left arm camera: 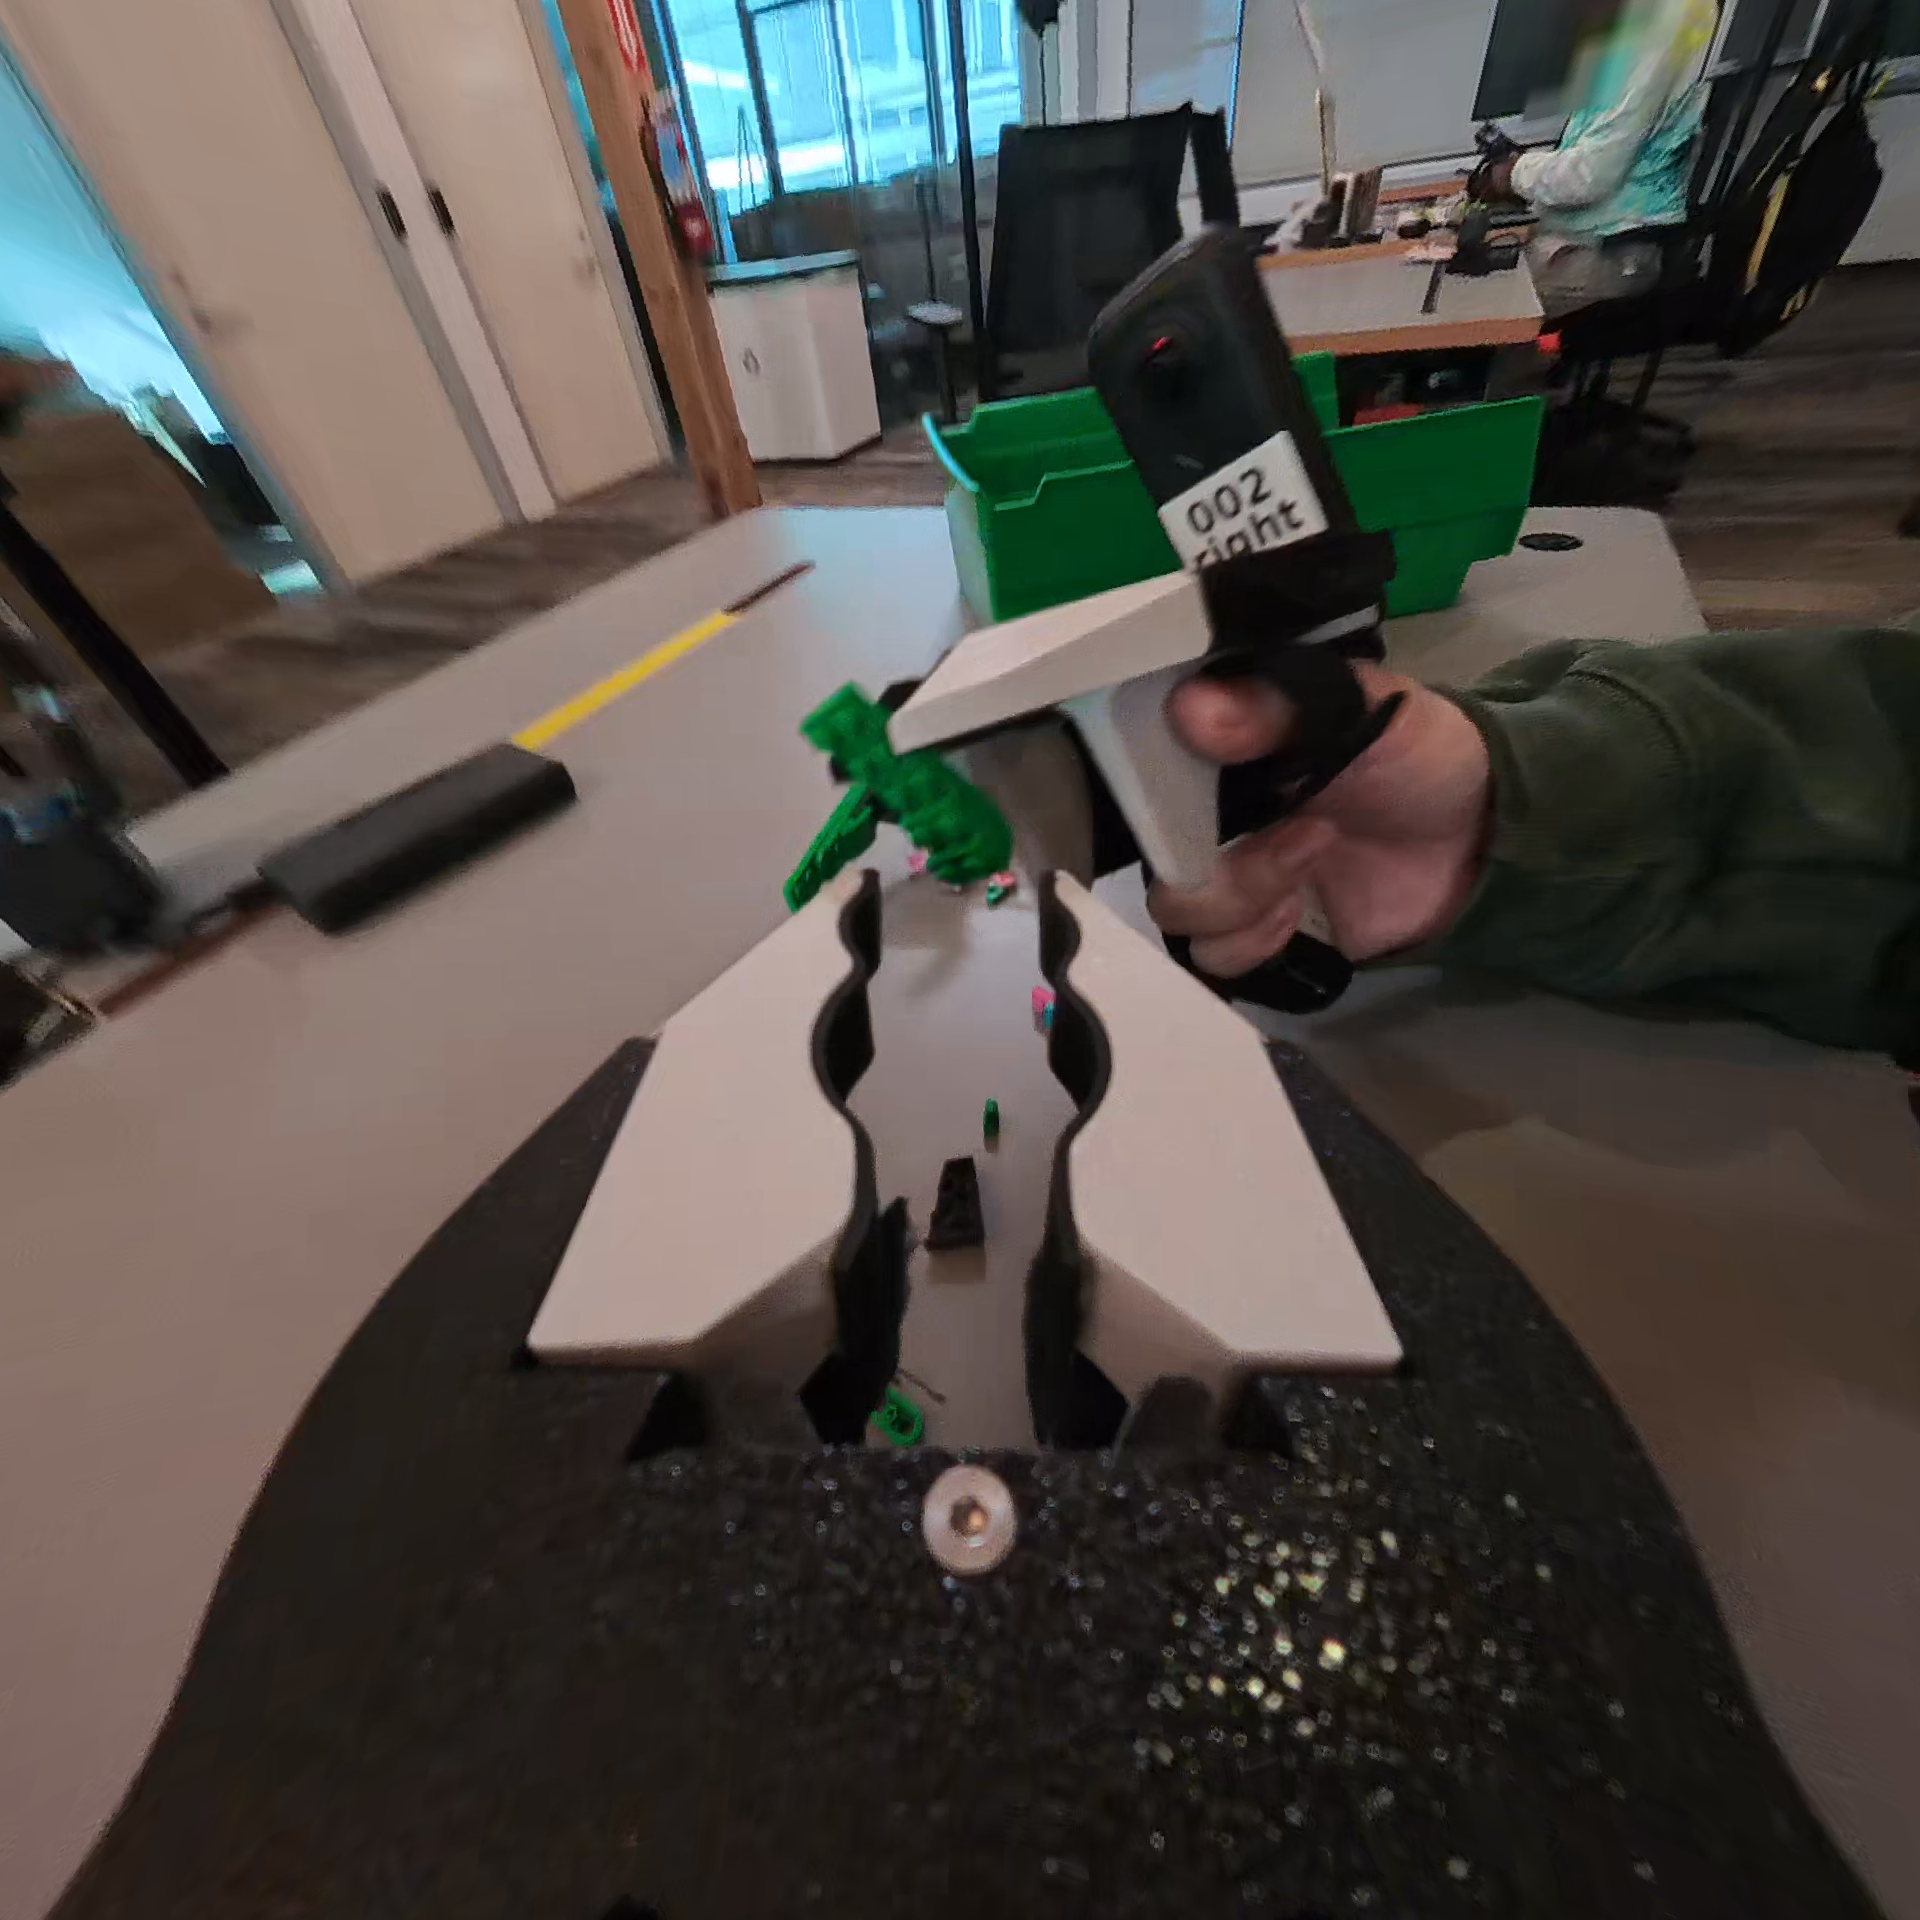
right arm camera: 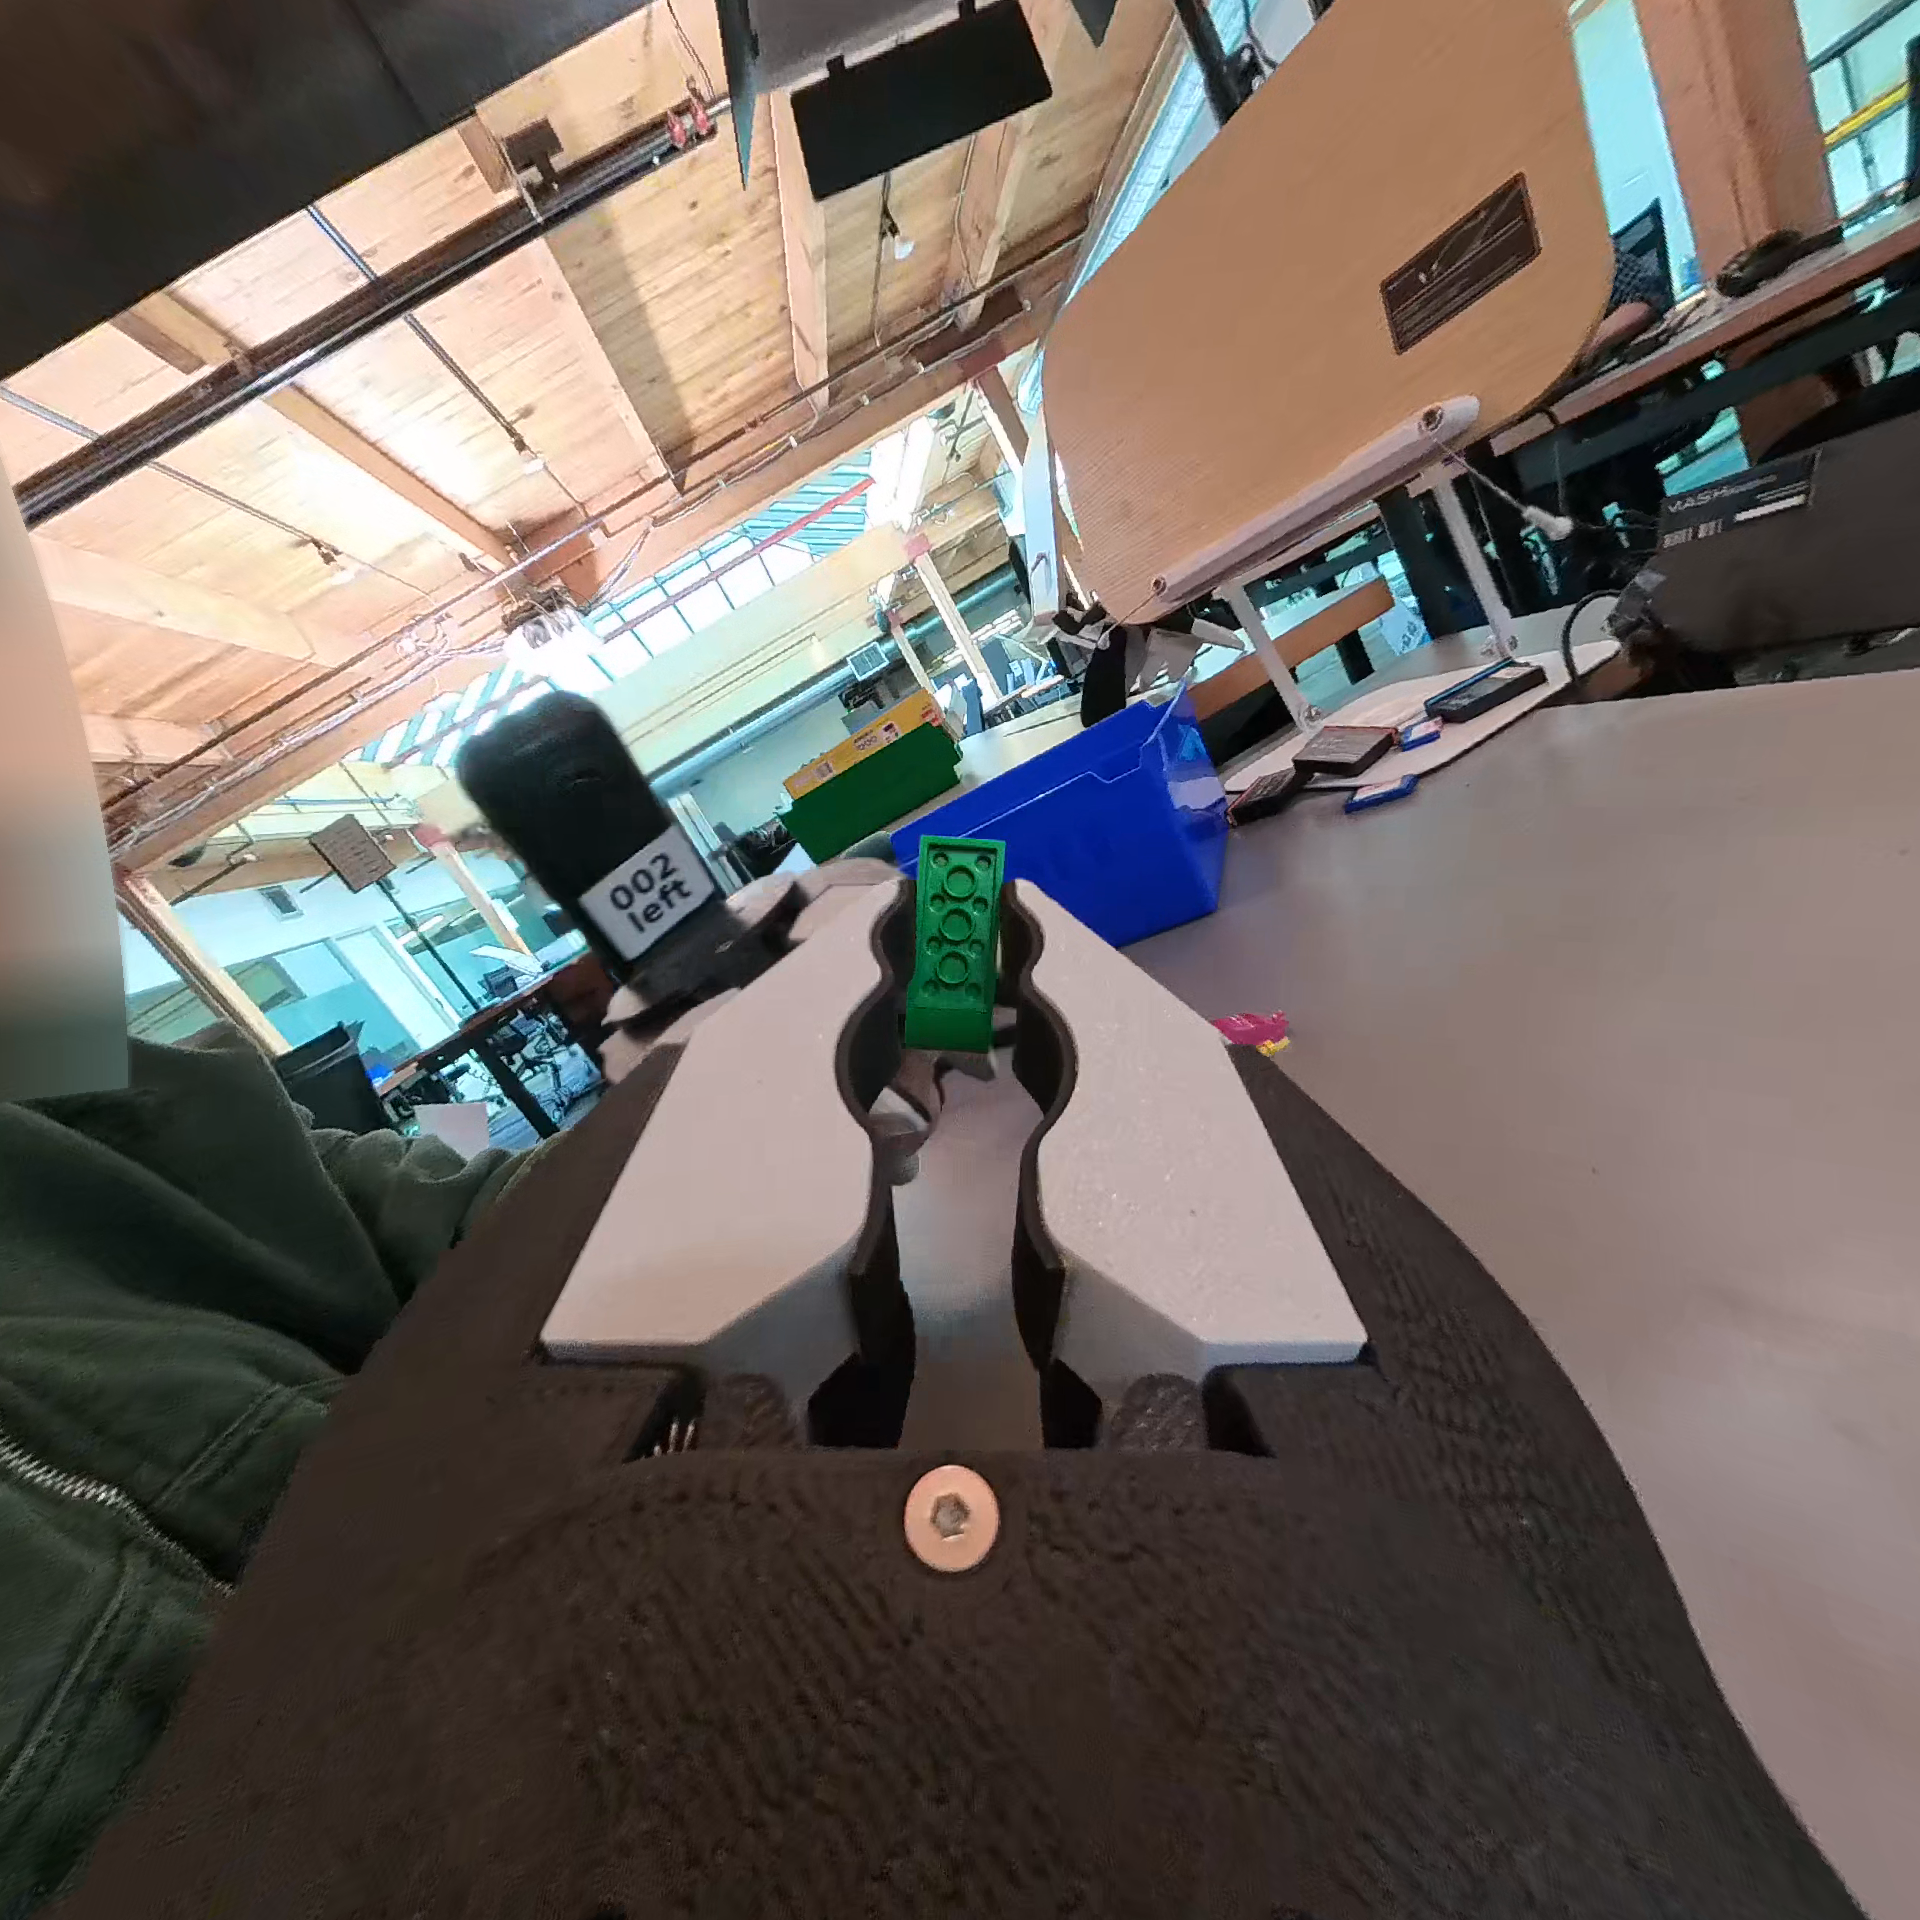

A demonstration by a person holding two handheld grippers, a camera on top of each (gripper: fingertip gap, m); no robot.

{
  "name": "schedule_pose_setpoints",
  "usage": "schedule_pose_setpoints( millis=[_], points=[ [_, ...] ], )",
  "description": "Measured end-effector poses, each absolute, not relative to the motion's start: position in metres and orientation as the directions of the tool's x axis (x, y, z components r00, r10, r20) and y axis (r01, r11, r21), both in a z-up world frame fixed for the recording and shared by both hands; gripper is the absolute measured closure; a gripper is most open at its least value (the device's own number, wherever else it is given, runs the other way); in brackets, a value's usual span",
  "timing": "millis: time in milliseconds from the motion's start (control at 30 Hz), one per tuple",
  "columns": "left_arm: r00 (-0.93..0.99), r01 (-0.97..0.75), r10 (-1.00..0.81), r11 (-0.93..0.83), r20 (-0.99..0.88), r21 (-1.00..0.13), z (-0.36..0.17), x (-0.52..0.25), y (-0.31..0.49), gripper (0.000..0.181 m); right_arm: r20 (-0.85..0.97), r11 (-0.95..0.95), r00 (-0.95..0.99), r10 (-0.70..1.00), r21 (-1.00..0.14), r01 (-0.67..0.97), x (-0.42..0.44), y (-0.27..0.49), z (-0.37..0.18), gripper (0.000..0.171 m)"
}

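In the left wrist view, my left gripper (left arm camera: 956, 894) is open and empty, low over the grey table (left arm camera: 312, 1039). Small loose pieces lie on the table between its fingers: a black piece (left arm camera: 954, 1205), a tiny green piece (left arm camera: 990, 1117) and a pink-and-cyan piece (left arm camera: 1042, 1006). Just beyond its tips, a hand (left arm camera: 1340, 831) holds my right gripper (left arm camera: 899, 732), which is shut on a green brick assembly (left arm camera: 904, 800) held above the table. In the right wrist view, my right gripper (right arm camera: 958, 904) clamps a green studded plate (right arm camera: 951, 935) that stands upright between the fingers.
A green bin (left arm camera: 1060, 520) stands on the table behind the right gripper. A blue bin (right arm camera: 1081, 842) and a green bin with a yellow box (right arm camera: 873, 790) sit farther off. Pink pieces (right arm camera: 1252, 1027) lie on the table. A black block (left arm camera: 416, 831) lies at the left. From either gripper's tips it is about 30 cm to the black block (left arm camera: 416, 831).
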State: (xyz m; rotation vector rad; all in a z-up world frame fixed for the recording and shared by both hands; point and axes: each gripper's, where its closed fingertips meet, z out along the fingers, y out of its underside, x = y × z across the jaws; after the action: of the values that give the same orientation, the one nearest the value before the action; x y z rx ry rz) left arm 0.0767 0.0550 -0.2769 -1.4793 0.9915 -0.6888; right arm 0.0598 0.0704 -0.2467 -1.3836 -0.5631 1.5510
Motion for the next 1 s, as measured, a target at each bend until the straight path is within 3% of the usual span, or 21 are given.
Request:
schedule_pose_setpoints(
  millis=[100, 233, 433, 500, 667, 900, 1000],
  points=[
    [0.483, -0.206, -0.856, 0.093, -0.184, -0.974, -0.272, 0.075, 0.053, 0.169, -0.521, -0.466, 0.065, 0.851, -0.806, -0.364, 0.056, 0.07, -0.245, 0.157],
    [0.474, -0.184, -0.865, 0.088, -0.167, -0.979, -0.27, 0.075, 0.052, 0.165, -0.525, -0.468, 0.049, 0.85, -0.794, -0.387, 0.057, 0.07, -0.243, 0.157],
    [0.208, 0.139, -0.926, -0.291, 0.315, -0.947, -0.255, 0.077, 0.043, 0.151, -0.544, -0.505, -0.022, 0.839, -0.761, -0.406, 0.061, 0.068, -0.239, 0.158],
    [0.143, 0.173, -0.91, -0.364, 0.389, -0.915, -0.255, 0.076, 0.042, 0.156, -0.547, -0.516, -0.045, 0.836, -0.756, -0.404, 0.06, 0.066, -0.238, 0.157],
    [0.078, 0.194, -0.894, -0.421, 0.442, -0.886, -0.254, 0.075, 0.041, 0.166, -0.544, -0.528, -0.083, 0.835, -0.749, -0.401, 0.059, 0.062, -0.235, 0.157],
    [0.031, 0.161, -0.871, -0.48, 0.49, -0.862, -0.261, 0.081, 0.038, 0.155, -0.542, -0.527, -0.087, 0.836, -0.751, -0.398, 0.058, 0.06, -0.235, 0.157],
    [0.017, 0.178, -0.874, -0.475, 0.485, -0.862, -0.259, 0.081, 0.036, 0.167, -0.535, -0.524, -0.09, 0.84, -0.755, -0.394, 0.057, 0.059, -0.234, 0.157]
  ],
)
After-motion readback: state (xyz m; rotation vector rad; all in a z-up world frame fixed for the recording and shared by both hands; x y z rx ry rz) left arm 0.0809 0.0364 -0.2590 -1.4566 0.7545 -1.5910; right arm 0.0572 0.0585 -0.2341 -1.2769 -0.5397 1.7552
